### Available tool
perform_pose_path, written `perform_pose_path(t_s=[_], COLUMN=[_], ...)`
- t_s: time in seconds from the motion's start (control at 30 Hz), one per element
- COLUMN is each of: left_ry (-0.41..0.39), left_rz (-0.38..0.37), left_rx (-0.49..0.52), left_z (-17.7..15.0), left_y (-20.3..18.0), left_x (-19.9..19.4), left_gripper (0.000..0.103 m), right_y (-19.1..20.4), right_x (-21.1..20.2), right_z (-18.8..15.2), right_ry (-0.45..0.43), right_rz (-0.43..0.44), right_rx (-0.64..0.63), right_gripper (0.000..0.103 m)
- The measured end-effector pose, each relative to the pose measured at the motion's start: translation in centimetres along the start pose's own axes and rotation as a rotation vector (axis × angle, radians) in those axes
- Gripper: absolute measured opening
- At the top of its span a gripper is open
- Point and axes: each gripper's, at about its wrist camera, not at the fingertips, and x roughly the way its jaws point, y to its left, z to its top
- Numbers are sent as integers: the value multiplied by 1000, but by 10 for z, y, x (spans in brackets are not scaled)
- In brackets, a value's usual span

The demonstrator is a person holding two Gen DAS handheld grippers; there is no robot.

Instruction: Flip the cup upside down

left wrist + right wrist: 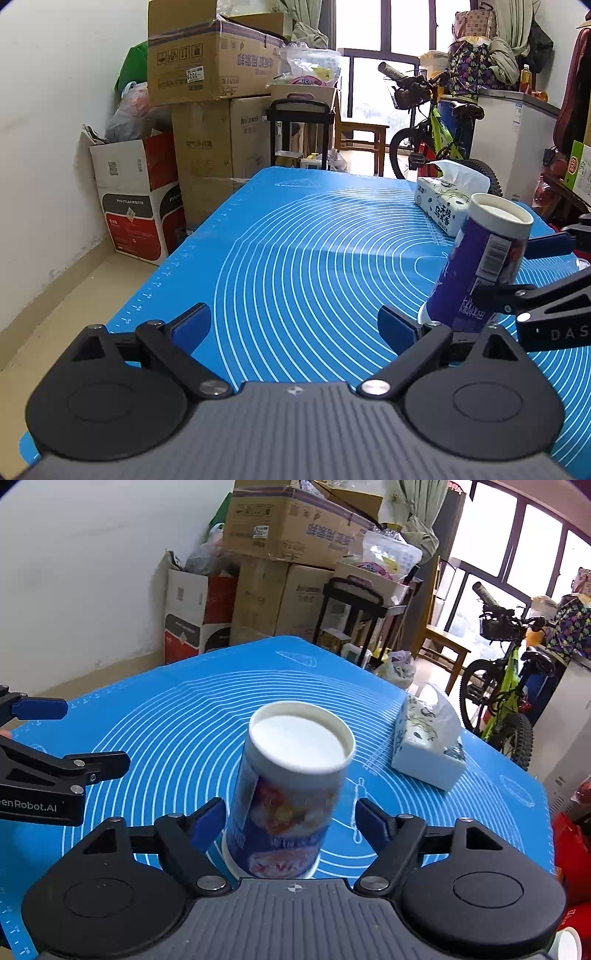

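A tall paper cup [284, 794] with a blue printed sleeve stands upside down on the blue mat [184, 716], its white base facing up. My right gripper [291, 825] is open, with the cup between its blue pads; the left pad [207, 827] is close to the cup wall and the right pad [373, 827] stands apart. In the left wrist view the cup [480, 258] stands at the right, with the right gripper's fingers [546, 243] around it. My left gripper [295, 325] is open and empty over the mat [295, 240], left of the cup.
A tissue pack [428, 746] lies on the mat behind and right of the cup; it also shows in the left wrist view [443, 203]. Cardboard boxes [207, 110], a black cart [299, 129] and a bicycle [436, 140] stand beyond the table's far edge.
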Motion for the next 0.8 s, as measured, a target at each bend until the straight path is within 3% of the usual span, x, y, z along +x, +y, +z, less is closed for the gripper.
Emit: perform_pose_path(t_s=[0.3,0.57,0.8], left_ry=[-16,-41,-35], left_rz=[-3,2,-33], left_rx=[6,81,148], left_z=[-2,-7,-19], left_y=[-3,-14,-22], left_x=[-8,-39,-71], left_gripper=[96,96,96], right_y=[0,10,19], right_x=[-25,-71,-106], right_z=[-7,-27,-56], right_ry=[-25,-70,-97], right_rz=[-49,-106,-159], right_rx=[48,161,228], right_gripper=[93,100,100])
